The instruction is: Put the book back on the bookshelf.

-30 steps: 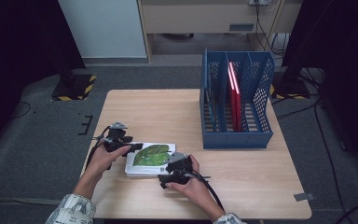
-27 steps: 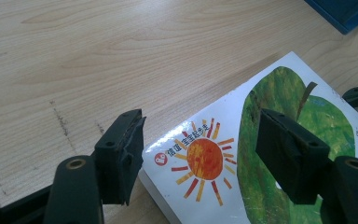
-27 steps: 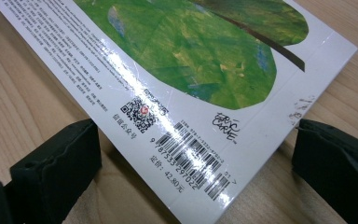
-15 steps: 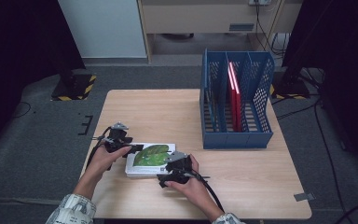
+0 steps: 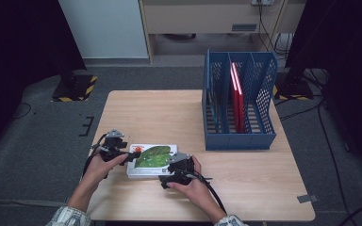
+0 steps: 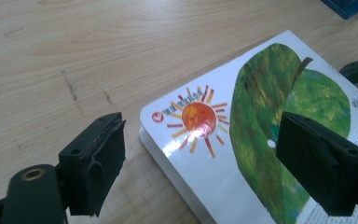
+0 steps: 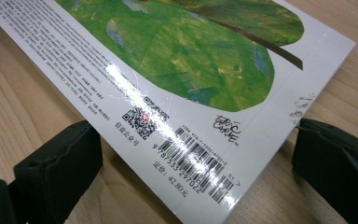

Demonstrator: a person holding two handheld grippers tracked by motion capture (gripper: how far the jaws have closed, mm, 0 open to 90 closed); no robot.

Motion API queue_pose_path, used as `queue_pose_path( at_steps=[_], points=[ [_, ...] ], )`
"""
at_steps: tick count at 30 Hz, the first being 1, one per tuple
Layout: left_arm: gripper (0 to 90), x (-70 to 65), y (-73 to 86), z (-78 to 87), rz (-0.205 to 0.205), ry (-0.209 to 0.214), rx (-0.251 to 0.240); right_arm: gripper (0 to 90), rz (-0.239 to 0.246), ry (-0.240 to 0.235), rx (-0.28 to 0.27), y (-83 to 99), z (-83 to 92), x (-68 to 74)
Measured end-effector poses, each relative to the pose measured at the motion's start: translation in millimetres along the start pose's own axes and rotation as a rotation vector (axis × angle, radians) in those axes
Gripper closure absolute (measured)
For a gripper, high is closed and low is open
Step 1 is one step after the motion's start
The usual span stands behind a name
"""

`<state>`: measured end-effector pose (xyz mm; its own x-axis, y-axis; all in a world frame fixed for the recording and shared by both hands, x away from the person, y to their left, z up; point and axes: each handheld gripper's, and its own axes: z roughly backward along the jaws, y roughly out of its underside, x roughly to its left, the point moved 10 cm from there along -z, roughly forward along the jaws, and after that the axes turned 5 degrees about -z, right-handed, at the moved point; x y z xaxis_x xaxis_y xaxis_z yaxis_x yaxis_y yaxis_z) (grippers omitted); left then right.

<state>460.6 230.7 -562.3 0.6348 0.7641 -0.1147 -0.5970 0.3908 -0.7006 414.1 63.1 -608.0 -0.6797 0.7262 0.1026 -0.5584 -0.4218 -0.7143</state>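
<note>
A thick board book (image 5: 153, 157) with a green leaf and an orange sun on its white cover lies flat near the table's front edge. My left gripper (image 5: 131, 155) is at the book's left end. Its jaws have just been opening; in the left gripper view (image 6: 200, 135) one jaw hangs over the cover (image 6: 261, 116), the other over bare wood, neither pressing. My right gripper (image 5: 166, 175) is at the near right corner. In the right gripper view (image 7: 196, 135) its wide jaws straddle the barcode corner of the book (image 7: 168, 46), with a gap at the right jaw.
A blue slotted file rack (image 5: 238, 136) stands at the back right of the wooden table (image 5: 169, 113), with a red book (image 5: 237, 94) upright in a middle slot. Dark stands and cables lie on the grey floor around the table.
My left gripper has shifted slightly to the left at the book's left end. The book and the right gripper have stayed where they were.
</note>
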Motion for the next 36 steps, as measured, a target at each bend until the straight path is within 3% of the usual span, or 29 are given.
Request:
queue_pose_path(
  at_steps=[8, 20, 28, 36],
  points=[
    [13.5, -14.2, 14.0, 7.2, 0.001, 0.043, 0.006, 2.2, -0.002, -0.003, 0.003, 0.4, 0.1, 0.2],
    [12.3, -22.9, 30.5, -4.8, 0.001, 0.081, 0.037, 2.8, -0.004, 0.0, 0.001, 0.0, 0.0, 0.1],
    [14.8, -28.2, 29.4, -7.0, -0.009, 0.12, 0.02, 2.9, -0.005, -0.003, 0.003, 0.0, 0.1, 0.2],
    [23.0, -34.6, 28.0, -2.2, -0.005, 0.165, 0.004, 2.8, -0.012, -0.003, 0.001, -0.2, -0.1, 0.2]
  ],
)
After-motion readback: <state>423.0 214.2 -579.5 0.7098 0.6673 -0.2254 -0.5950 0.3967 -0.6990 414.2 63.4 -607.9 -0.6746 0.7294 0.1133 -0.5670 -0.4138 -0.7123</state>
